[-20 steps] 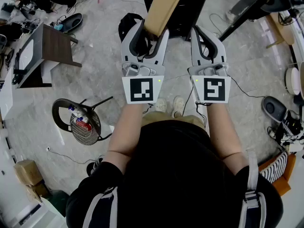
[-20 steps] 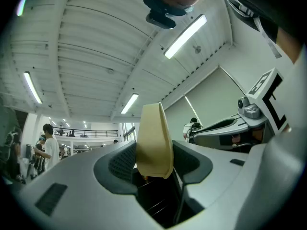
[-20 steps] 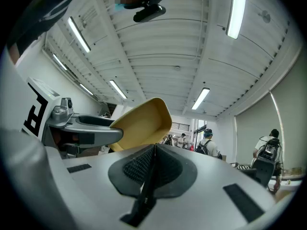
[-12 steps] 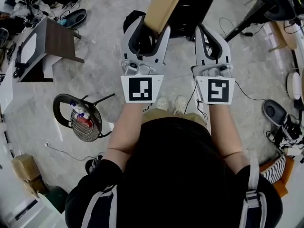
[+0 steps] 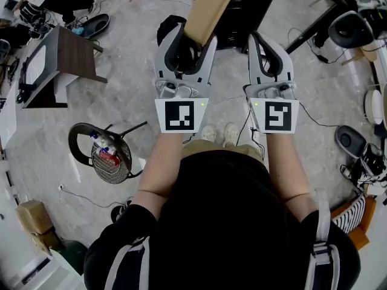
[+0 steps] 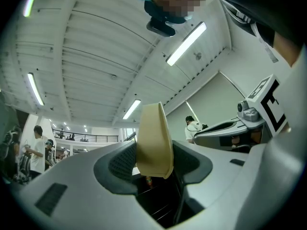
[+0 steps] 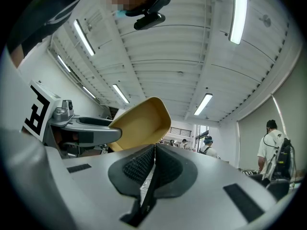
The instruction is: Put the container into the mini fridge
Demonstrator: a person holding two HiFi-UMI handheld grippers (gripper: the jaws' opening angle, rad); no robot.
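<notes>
- Brown side table (image 5: pixel 69 59) well left of the container (image 5: pixel 211 8).
- Left gripper (image 5: pixel 186 41) clamped on the tan container, which sticks out past its jaws.
- Right gripper (image 5: pixel 268 44) just right of the container, jaws pressed together, empty.

this looks like a big open lab or workshop hall. above my left gripper (image 5: pixel 192 36) runs a ribbed white ceiling (image 6: pixel 96 56) with long strip lights (image 6: pixel 186 43), and a railed gallery (image 6: pixel 86 138) shows far beyond its jaws. right of my right gripper (image 5: pixel 264 38) stands a person (image 7: pixel 276 150) wearing a backpack. on the pale stone floor (image 5: pixel 133 71) left of my left gripper sit a small desk (image 5: pixel 60 62), a stool (image 5: pixel 100 150) and cardboard boxes (image 5: pixel 33 219); loose cables (image 5: pixel 311 119) trail to the right of my right gripper.
</notes>
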